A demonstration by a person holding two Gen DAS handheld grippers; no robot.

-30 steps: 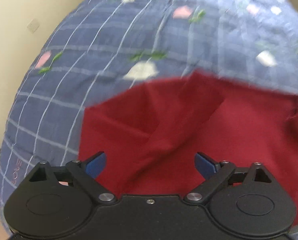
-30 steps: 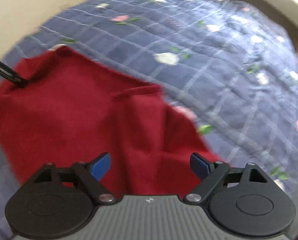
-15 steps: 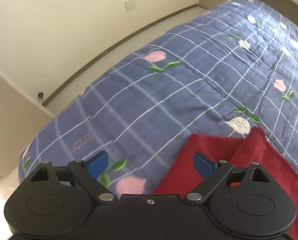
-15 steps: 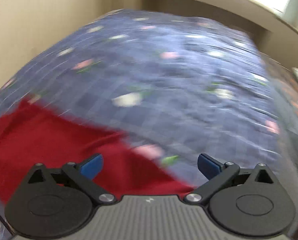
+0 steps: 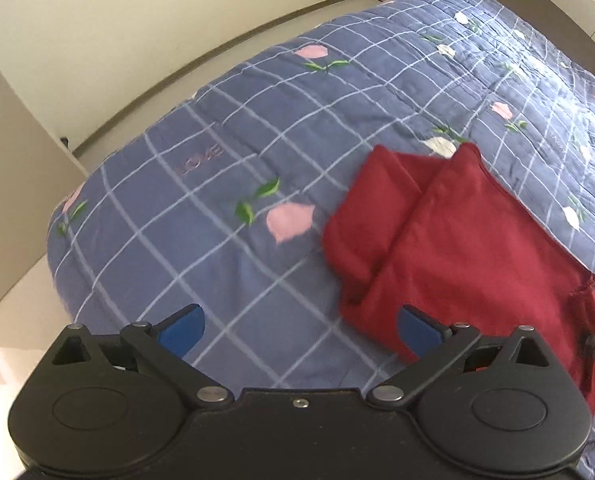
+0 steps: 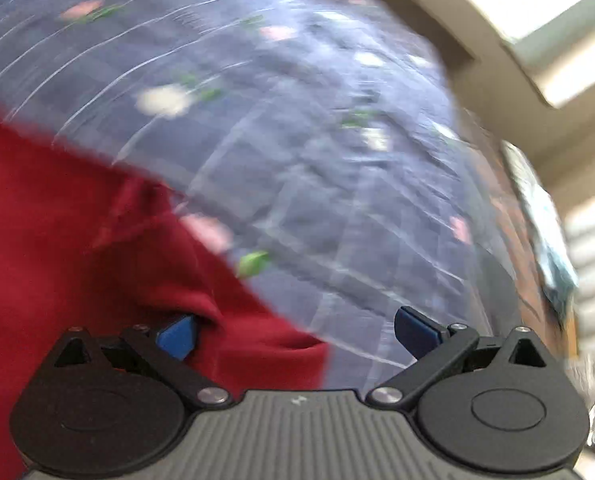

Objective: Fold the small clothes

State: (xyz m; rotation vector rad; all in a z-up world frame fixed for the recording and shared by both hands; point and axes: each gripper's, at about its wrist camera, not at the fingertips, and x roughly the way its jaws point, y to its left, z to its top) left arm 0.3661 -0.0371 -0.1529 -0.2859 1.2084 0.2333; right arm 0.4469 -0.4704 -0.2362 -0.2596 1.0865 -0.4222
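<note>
Lying on bed: 1 red garment (image 5: 465,248), small, partly folded, one flap doubled over along a diagonal crease, hem stitching visible at far right edge. Sits right of centre in left wrist view; fills lower left of right wrist view (blurred).

Bedding: navy quilt (image 5: 225,184) w/ pale grid lines, pink/white flower + green leaf print, "LOVE" lettering near the edge. Cream wall (image 5: 97,32) w/ socket plate beyond bed.

Left gripper (image 5: 299,326): fingers spread wide, jaws have just been opening, nothing between them; quilt below, right blue pad (image 5: 415,328) over garment's near edge, contact can't be told.

Right gripper (image 6: 295,330): fingers wide apart, jaws have just been opening, not pinching; garment corner lies between them, left pad (image 6: 177,336) against a cloth fold.
</note>
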